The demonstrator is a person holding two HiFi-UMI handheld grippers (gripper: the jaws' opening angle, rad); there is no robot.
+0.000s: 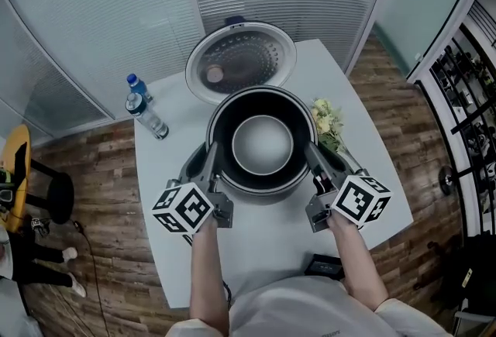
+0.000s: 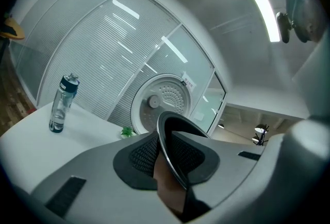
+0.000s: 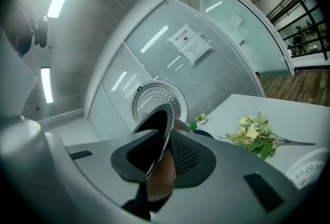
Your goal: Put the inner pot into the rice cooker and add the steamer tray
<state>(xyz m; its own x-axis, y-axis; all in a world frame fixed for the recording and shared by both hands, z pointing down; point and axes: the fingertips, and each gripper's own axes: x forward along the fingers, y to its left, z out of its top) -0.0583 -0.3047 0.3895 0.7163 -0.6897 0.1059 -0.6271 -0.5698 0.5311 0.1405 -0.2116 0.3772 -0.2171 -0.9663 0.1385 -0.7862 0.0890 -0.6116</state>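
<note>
Pot: a round pot (image 1: 263, 143), dark on the inside wall with a pale silvery bottom, held level between the two claws at the middle of the table.
Pot's place: right over the body of the rice cooker (image 1: 191, 165), which shows only as dark grey bulges past the pot's left and right sides. I cannot tell whether the pot is fully seated or only hanging above the opening.
Left claw: the left claw (image 1: 211, 163) is closed down to a narrow gap on the pot's left rim. In its own view the thin metal edge (image 2: 172, 151) runs between the two ribbed pads, one pad inside the pot and one outside.
Right claw: the right claw (image 1: 314, 163) grips the opposite rim the same way, with the edge (image 3: 157, 138) pinched between its pads.
Hands: one forearm behind each claw, both reaching in from the near edge of the table, with the marker cubes nearest the person.
Lid: the cooker's lid (image 1: 240, 60) stands open behind the pot, its perforated inner plate facing up and forward.
Bottles: two water bottles (image 1: 149, 118) on the left of the table, well apart from the cooker.
Flowers: a small bunch of yellow flowers (image 1: 325, 122) lies just right of the pot.
Table: white (image 1: 256, 258), on a wood floor, with glass walls and blinds behind it.
</note>
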